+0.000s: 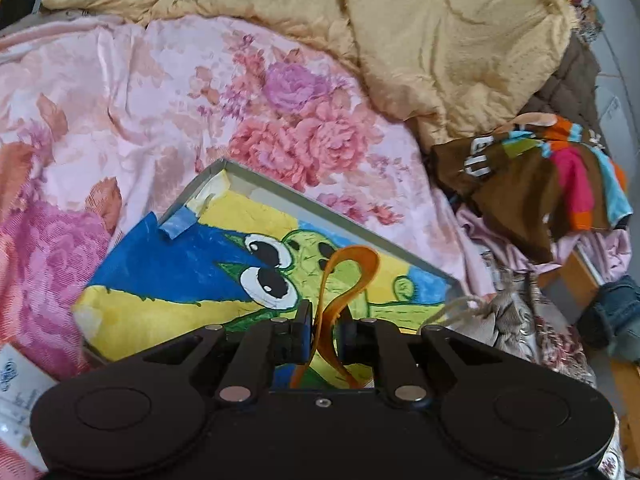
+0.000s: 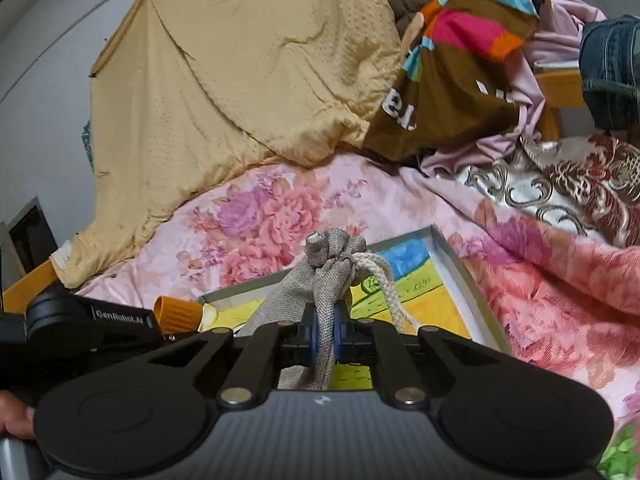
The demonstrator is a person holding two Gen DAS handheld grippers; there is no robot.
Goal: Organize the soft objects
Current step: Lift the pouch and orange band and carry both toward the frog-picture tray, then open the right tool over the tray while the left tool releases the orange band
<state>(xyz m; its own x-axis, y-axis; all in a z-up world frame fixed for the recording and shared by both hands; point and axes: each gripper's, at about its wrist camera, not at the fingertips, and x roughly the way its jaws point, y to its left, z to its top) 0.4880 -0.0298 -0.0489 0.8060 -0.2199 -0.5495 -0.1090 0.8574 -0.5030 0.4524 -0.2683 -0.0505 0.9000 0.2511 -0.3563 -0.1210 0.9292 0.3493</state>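
Over the painted tray (image 1: 328, 216) on the floral bedspread (image 1: 120, 112) — two items in carry.
Item one: orange band (image 1: 352, 276), a limp loop, pinched by the left gripper (image 1: 325, 334), jaws clenched on it.
Item two: grey drawstring pouch (image 2: 324, 280) with white cord (image 2: 384, 280), clamped at its neck by the right gripper (image 2: 325, 336).
Handling: both sag, so lower each until it rests inside the tray's rim before letting go (the cord may snag a finger) — band and pouch set apart, not tangled.
Writing: "GenRobot.AI" on the other gripper's body (image 2: 116, 314); white letters on the brown striped cloth (image 2: 460, 68), only partly legible.
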